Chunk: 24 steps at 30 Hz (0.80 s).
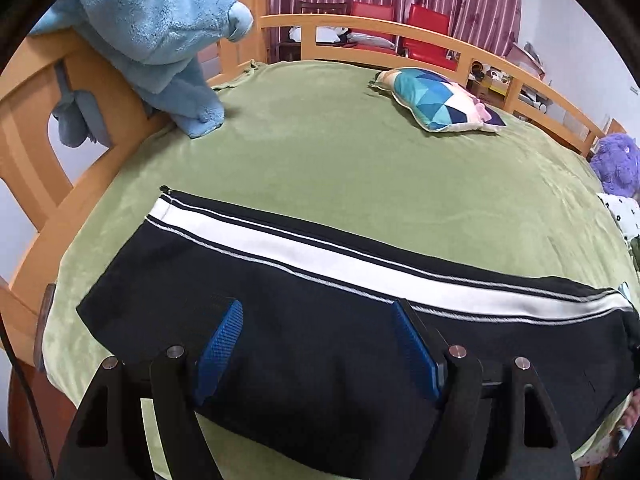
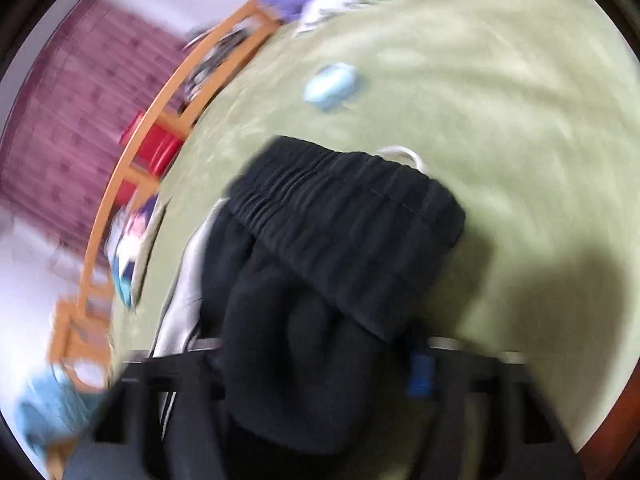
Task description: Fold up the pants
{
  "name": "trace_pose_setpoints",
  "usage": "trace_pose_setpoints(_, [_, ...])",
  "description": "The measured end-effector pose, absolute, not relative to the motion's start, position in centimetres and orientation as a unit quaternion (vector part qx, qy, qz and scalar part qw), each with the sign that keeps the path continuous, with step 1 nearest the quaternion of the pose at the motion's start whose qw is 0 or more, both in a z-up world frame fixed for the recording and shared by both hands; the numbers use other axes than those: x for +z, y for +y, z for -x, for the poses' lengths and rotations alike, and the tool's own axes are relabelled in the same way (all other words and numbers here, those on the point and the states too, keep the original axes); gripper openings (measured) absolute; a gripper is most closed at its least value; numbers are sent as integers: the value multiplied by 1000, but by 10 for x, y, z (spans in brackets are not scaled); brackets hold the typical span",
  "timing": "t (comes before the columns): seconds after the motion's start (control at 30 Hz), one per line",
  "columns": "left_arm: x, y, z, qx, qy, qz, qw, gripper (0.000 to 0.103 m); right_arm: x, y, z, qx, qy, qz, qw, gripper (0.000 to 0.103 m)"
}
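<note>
Left gripper stands spread above the black pants, pinching nothing. Right gripper has bunched waistband fabric between its blurred fingers; whether they pinch it cannot be told. The pants lie flat along the near edge of the green bed cover; a patterned cushion sits beyond.

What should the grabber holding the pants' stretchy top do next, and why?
Probably carry the waistband over toward the leg end. The right gripper has the black pants bunched between its fingers, while the left gripper hangs open above the leg lying flat on the green bedcover.
</note>
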<state>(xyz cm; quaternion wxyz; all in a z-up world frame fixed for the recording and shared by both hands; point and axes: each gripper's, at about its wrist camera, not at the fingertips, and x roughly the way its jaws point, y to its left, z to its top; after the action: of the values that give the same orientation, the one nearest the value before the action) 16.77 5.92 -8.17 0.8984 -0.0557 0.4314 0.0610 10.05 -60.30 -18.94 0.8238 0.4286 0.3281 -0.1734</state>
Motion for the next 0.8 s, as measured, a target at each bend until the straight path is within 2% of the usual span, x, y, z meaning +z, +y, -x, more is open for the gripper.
trace_pose_setpoints(0.03, [-80,56,-166,60,430,54,899,74,-164,-603,-102,-135,309,-404,851,34])
trace_pose_setpoints(0.07, [-79,52,-164,61,429,48,900,74,-135,-602,-96,-117,276,-368,880,33])
trace_pose_setpoints(0.13, [-78,48,-159,67,427,42,901,74,-111,-608,-83,-102,238,-356,898,34])
trace_pose_setpoints(0.2, [-81,46,-155,64,430,48,899,74,-123,-620,-85,-130,270,-339,892,45])
trace_pose_setpoints(0.23, [-83,46,-153,63,433,49,898,74,-142,-624,-90,-148,310,-329,880,63])
trace_pose_setpoints(0.27, [-86,45,-151,64,437,46,896,74,-164,-628,-95,-166,357,-326,859,69])
trace_pose_setpoints(0.33, [-93,47,-147,69,447,43,891,74,-200,-633,-94,-185,427,-331,821,62])
trace_pose_setpoints(0.4, [-99,54,-142,72,453,47,888,74,-208,-634,-76,-163,411,-344,828,62])
trace_pose_setpoints(0.47, [-104,62,-137,78,457,48,885,74,-196,-630,-57,-180,395,-332,837,67])
trace_pose_setpoints(0.8, [-135,147,-103,75,447,126,882,74,-142,-540,-36,-195,391,-212,874,67])
